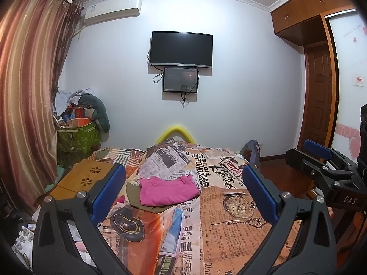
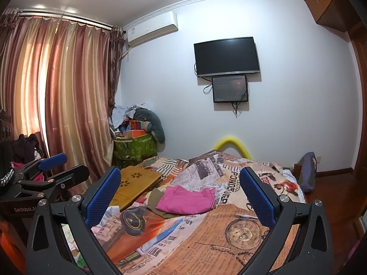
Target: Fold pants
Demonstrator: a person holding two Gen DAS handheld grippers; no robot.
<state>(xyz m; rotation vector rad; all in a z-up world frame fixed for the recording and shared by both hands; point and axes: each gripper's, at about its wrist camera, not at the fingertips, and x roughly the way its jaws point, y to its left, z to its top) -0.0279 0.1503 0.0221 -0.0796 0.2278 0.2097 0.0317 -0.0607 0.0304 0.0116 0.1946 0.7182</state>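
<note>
Bedroom setup here: white wall with a TV [image 1: 180,48] mounted on it, striped curtains [image 2: 68,96] on the window side, and a bed [image 1: 240,229] covered in a busy newspaper-print quilt. The pink pants [image 1: 168,190] sit around the middle of the bed, already bunched into a rough folded bundle, lying on top of an olive-green garment [image 1: 137,200] with a wooden lap tray [image 2: 135,183] off to the side.

Both tools are held up in the air, well apart from the fabric. The left gripper [image 1: 183,194] has its jaws spread wide with nothing in them, and the right gripper [image 2: 181,194] is the same, wide and empty.

My guess is the pants are light, soft cotton-ish stuff, so floppy, no stiffness, not slippery. Pinching one layer probably drags the rest and undoes the stack. I'd go for the waistband edge or a hem corner, one gripper each, and watch not to snag the olive piece underneath.
</note>
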